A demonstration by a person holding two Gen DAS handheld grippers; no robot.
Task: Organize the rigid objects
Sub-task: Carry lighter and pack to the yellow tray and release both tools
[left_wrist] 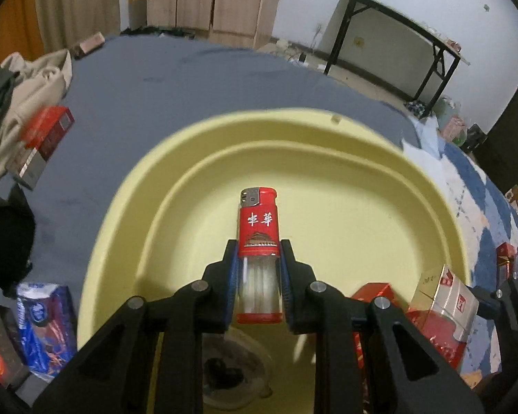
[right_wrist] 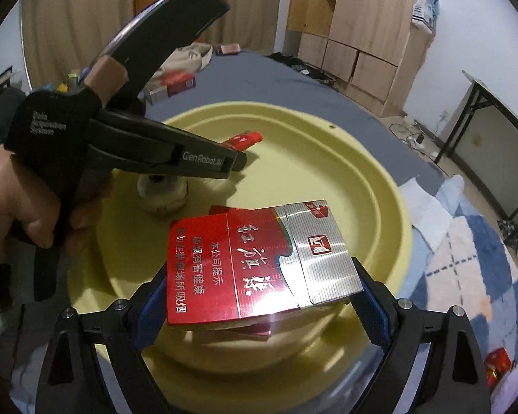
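Left gripper [left_wrist: 259, 269] is clamped tight on a red lighter [left_wrist: 259, 238]. Blue pads press both sides of its clear lower body; the red printed upper half and metal top stick out past the fingertips. The lighter lies along the finger line, over the inside of the yellow basin [left_wrist: 380, 179]. Under the fingers, on the basin floor, sits a round clear-rimmed thing with a dark middle [left_wrist: 224, 369]; can't tell what it is.

Right gripper [right_wrist: 255, 293] stands wide, gripping a red-and-silver cigarette pack [right_wrist: 259, 262] across its length: left pad on the red end, right pad on the silver lid end. The printed face is toward the camera. The pack hangs over the near rim of the basin. Red edges of at least one more pack [right_wrist: 252, 334] show beneath it; can't tell if it's resting on them.

In the right wrist view the left gripper comes in from the left, held by a hand [right_wrist: 13, 207] in a black strap, with the lighter tip poking out ahead of its fingers over the basin.

Outside the basin, on the grey-blue sheet [left_wrist: 148, 79]:
- red pack [left_wrist: 46, 138], far left of the left fingers
- blue packet [left_wrist: 45, 331], near left
- red box [right_wrist: 499, 365], low right of the right fingers
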